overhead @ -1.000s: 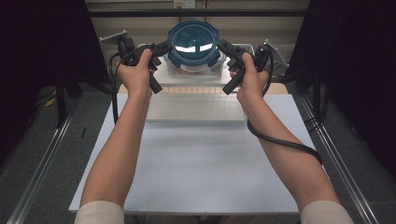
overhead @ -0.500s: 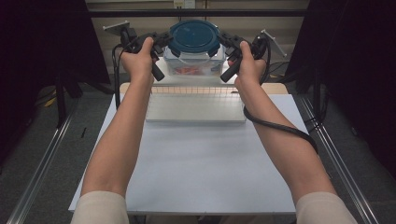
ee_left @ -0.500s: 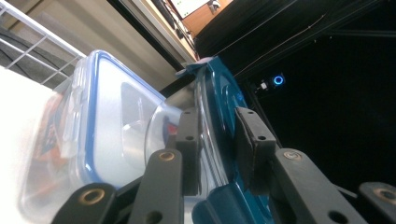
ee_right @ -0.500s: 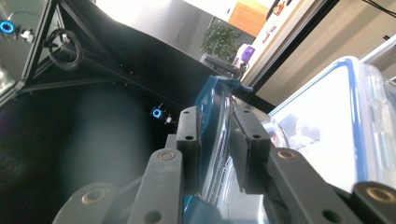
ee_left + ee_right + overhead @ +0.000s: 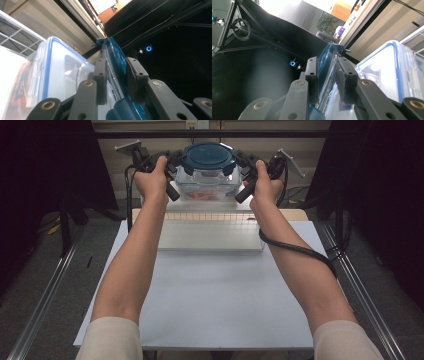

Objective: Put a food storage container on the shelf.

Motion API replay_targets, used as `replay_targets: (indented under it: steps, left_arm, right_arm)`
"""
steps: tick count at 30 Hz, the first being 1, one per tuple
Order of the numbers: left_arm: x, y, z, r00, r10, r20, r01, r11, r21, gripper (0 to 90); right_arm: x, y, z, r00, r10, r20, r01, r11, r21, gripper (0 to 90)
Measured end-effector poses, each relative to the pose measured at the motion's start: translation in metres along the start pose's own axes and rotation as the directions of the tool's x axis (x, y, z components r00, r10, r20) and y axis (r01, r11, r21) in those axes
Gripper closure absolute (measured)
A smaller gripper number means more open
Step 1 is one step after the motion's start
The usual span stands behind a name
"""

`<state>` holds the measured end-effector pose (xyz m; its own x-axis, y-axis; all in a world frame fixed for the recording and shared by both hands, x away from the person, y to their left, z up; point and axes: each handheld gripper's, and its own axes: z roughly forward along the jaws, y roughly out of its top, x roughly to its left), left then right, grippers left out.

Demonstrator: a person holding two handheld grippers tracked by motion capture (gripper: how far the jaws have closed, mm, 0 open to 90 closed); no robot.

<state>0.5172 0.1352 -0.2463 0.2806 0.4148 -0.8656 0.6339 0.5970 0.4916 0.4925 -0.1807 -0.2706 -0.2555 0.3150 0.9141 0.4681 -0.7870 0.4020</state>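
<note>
Blue round lid (image 5: 209, 157) clamped at opposite rims by left gripper (image 5: 176, 164) and right gripper (image 5: 244, 164), above clear container (image 5: 207, 185); wire rack (image 5: 210, 217) nearer, nothing between.

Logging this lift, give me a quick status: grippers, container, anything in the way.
Left gripper and right gripper clamp the blue lid from opposite sides. Clear container held above the rack. Nothing obstructing.
</note>
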Motion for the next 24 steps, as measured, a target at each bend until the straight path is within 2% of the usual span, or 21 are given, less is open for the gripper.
replay_targets:
  steps: [8,9,11,13,17,20,21,22,24]
  left_arm:
    - [0.002,0.001,0.008,0.9999,0.012,0.002,-0.012,0.9998,-0.015,71.8]
    - [0.002,0.000,0.008,0.9999,0.015,0.007,-0.015,0.9996,-0.022,71.7]
    - [0.002,0.000,0.007,0.9998,0.016,0.008,-0.016,0.9997,-0.021,71.5]
    - [0.000,0.000,0.004,0.9991,0.042,0.008,-0.042,0.9991,-0.012,71.2]
    - [-0.006,-0.004,-0.003,0.9963,0.075,0.042,-0.073,0.9968,-0.031,55.6]
    - [-0.010,-0.010,-0.010,0.9951,0.081,0.058,-0.079,0.9963,-0.033,51.7]
    - [-0.010,-0.012,-0.014,0.9938,0.095,0.059,-0.093,0.9950,-0.036,48.9]
    - [-0.010,-0.015,-0.016,0.9933,0.096,0.064,-0.093,0.9944,-0.050,46.2]
    - [-0.009,-0.021,-0.022,0.9915,0.104,0.078,-0.101,0.9939,-0.046,45.3]
  right_arm:
    - [-0.001,0.005,0.005,0.9996,-0.025,0.012,0.026,0.9996,-0.012,72.9]
    - [-0.001,0.006,0.006,0.9985,-0.051,0.019,0.051,0.9986,-0.014,72.9]
    - [0.000,0.006,0.006,0.9986,-0.046,0.025,0.046,0.9989,-0.012,72.9]
    - [0.001,0.005,0.004,0.9984,-0.052,0.022,0.052,0.9987,-0.001,71.9]
    - [0.004,-0.002,-0.002,0.9977,-0.068,0.000,0.068,0.9977,0.008,62.2]
    - [0.006,-0.006,-0.007,0.9967,-0.081,-0.010,0.081,0.9966,0.016,53.9]
    - [0.008,-0.008,-0.008,0.9966,-0.082,-0.011,0.082,0.9966,0.011,51.7]
    - [0.008,-0.010,-0.012,0.9946,-0.102,-0.017,0.102,0.9947,0.012,49.5]
    - [0.008,-0.013,-0.016,0.9949,-0.097,-0.028,0.097,0.9952,0.011,45.0]
